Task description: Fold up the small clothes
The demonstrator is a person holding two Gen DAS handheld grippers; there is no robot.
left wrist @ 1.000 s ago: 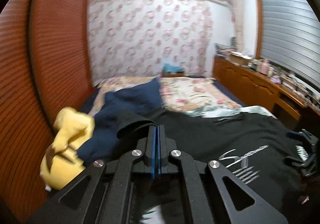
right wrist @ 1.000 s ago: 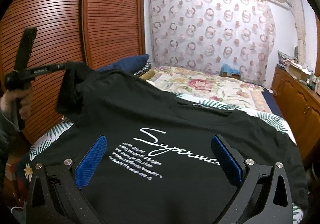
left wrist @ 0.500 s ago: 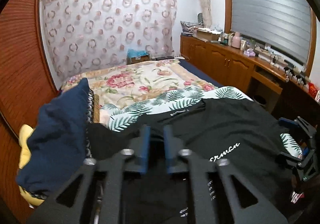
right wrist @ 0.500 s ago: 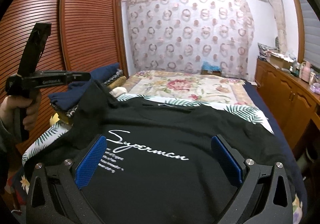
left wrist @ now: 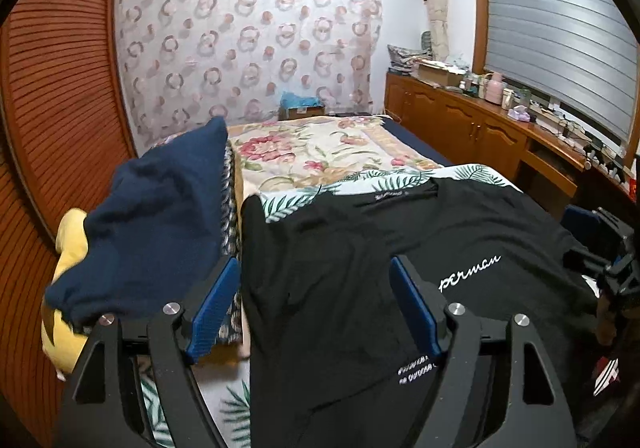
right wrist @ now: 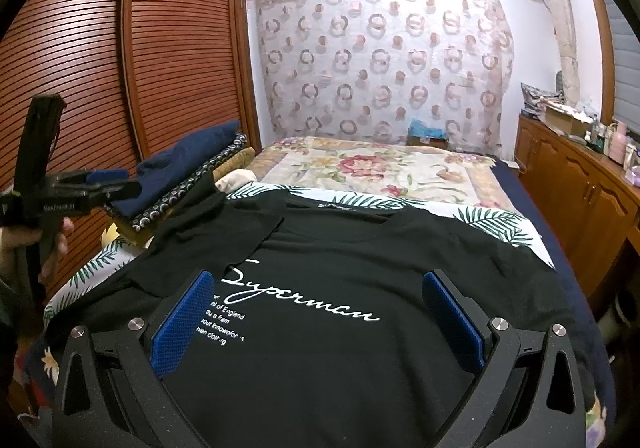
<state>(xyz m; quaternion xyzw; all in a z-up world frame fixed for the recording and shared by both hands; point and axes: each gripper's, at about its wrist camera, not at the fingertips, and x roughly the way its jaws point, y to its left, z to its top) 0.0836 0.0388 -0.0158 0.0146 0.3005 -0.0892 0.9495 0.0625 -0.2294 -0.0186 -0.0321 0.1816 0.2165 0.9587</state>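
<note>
item: black t-shirt [right wrist: 328, 288], white script print, face up on the near half of the bed [right wrist: 400, 168], over a leaf-print sheet [right wrist: 492, 222]. left sleeve [right wrist: 232, 220] folded in over the chest, touching the start of the script; right sleeve lies flat and unfolded at the right edge.

left to right:

- wardrobe doors [right wrist: 120, 68], slatted wood, along the left wall.
- yellow soft item [left wrist: 68, 248], at the left bed edge, partly under the pile.
- pile of folded clothes [right wrist: 188, 164], navy piece on top, patterned ones under; just beside the shirt's left shoulder.
- left tool [left wrist: 312, 312]: pads apart and opening, nothing clamped; the shirt's left side lies below the gap.
- right tool [right wrist: 320, 316]: pads wide apart, hovering over the print, nothing clamped.
- wooden surface [left wrist: 520, 120], far right under the window, cluttered.

risks, judged:

- the folded sleeve is loose; a tool brushing it on the way out could drag it open again.
- the left tool is near the pile; a sideways sweep could topple the navy piece onto the shirt.
- a pinch through the shirt could catch the sheet under it and pull both.
- the near hem hangs toward the bed edge; a tug there could slide the whole shirt off.

containers:

- cardboard box [left wrist: 302, 112], beyond the bed's far end, something blue on top; contents cannot be told.
- box [left wrist: 436, 72] on the wooden surface; contents unclear.
</note>
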